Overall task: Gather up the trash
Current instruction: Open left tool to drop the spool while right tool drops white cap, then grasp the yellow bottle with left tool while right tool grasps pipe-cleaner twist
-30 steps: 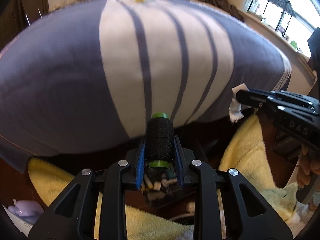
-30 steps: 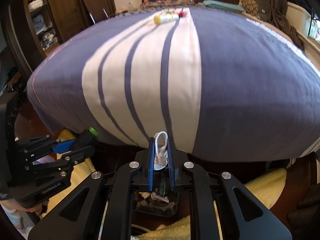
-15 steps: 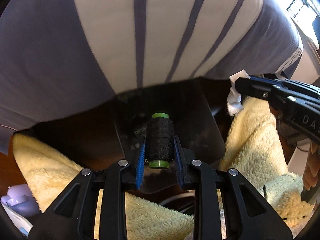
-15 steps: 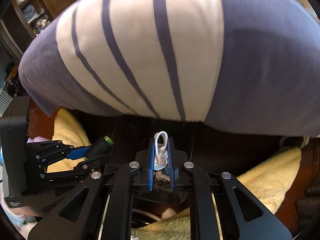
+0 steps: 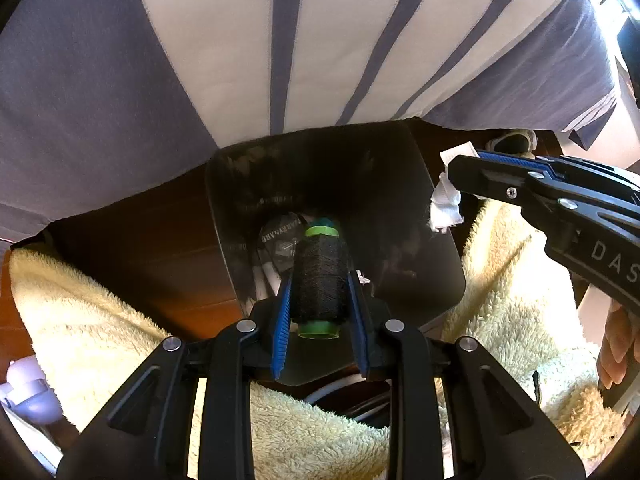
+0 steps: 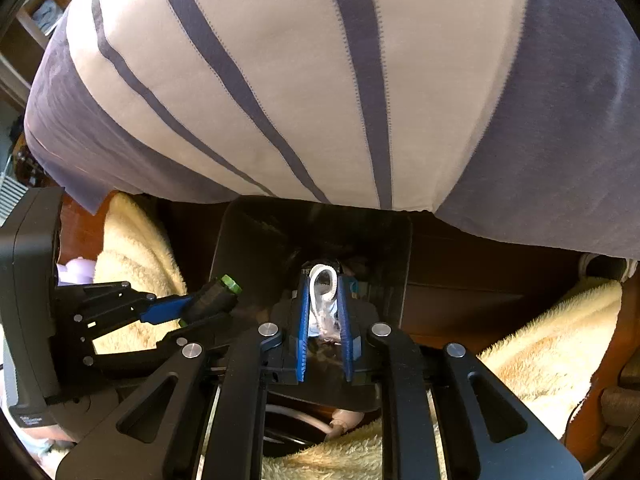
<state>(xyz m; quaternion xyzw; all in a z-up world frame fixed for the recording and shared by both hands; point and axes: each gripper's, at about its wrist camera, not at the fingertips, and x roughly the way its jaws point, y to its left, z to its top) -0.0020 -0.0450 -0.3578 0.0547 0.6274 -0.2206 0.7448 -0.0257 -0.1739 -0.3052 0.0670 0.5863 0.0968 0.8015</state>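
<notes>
1. Left wrist view: my left tongs are clamped on a black thread spool with green ends. It lies lengthwise between the two blue pads, its far green end sticking out past the tips.
2. Below the spool is the open black trash bin, standing on the floor against the foot of the bed. The spool hangs over the bin's mouth, above some printed wrappers inside.
3. My right tongs come in from the right side of that view, pinching crumpled white paper at the bin's right rim.
4. Right wrist view: my right tongs are clamped on that white scrap, which has a coiled white loop poking out at the tips, directly over the bin.
5. My left tongs appear at the left with the spool, near the bin's left wall.
6. Cream fleece blanket lies on the floor on both sides of the bin.
</notes>
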